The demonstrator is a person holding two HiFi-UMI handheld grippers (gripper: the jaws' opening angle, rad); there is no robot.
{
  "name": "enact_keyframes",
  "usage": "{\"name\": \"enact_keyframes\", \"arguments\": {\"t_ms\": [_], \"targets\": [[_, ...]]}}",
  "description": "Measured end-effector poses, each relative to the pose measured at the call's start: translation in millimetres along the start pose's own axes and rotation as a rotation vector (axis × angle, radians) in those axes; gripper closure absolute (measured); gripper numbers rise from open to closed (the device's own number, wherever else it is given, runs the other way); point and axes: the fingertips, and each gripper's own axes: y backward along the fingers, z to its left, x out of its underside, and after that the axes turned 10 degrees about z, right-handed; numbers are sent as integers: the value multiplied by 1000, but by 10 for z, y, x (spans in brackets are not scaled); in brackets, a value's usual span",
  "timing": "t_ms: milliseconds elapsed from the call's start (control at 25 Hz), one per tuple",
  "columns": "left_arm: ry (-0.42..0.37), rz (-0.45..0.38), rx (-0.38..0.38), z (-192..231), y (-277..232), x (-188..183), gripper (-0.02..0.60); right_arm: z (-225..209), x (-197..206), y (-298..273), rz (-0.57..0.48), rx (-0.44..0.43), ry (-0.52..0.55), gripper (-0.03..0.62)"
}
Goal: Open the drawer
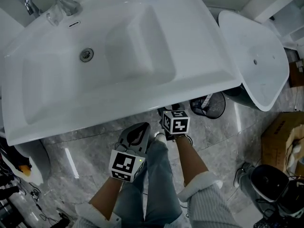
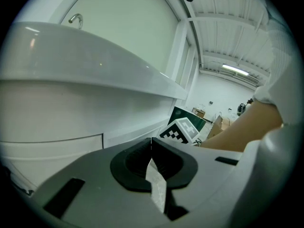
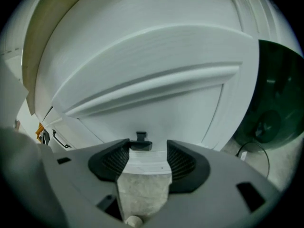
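L claw [image 2: 151, 142]: jaws together, nothing btwn them, idle below the sink [image 1: 199, 37] rim. R claw [image 3: 147, 148]: jaws apart, empty, aimed at the white drawer [image 3: 156, 99] front under the basin. Step, as I read it: approach to the grasp. The small dark handle [image 3: 140, 141] sits just past the tips, off-centre toward 1 pad. Next: ease fwd till both pads flank it, clamp, pull straight back.
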Motion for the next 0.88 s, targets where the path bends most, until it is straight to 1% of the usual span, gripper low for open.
{"name": "enact_keyframes", "arguments": {"t_ms": [80, 280, 360, 400, 520, 640, 880], "targets": [[-1, 0, -4, 17, 17, 9, 565, -9, -11, -20, -1, 2, -8, 353], [7, -1, -10, 64, 40, 17, 565, 21, -26, -39, 11, -1, 11, 367], [13, -2, -12, 71, 41, 23, 565, 58, -25, -49, 17, 5, 30, 409], [16, -2, -11, 68, 41, 30, 565, 75, -22, -58, 22, 15, 41, 445], [13, 5, -5, 36, 37, 50, 565, 87, -16, -77, 38, 33, 41, 445], [4, 4, -1, 10, 47, 36, 565, 81, -22, -89, 56, 28, 49, 445], [-5, 4, -5, -25, 86, 44, 565, 108, -28, -85, 115, 57, 108, 454]]}}
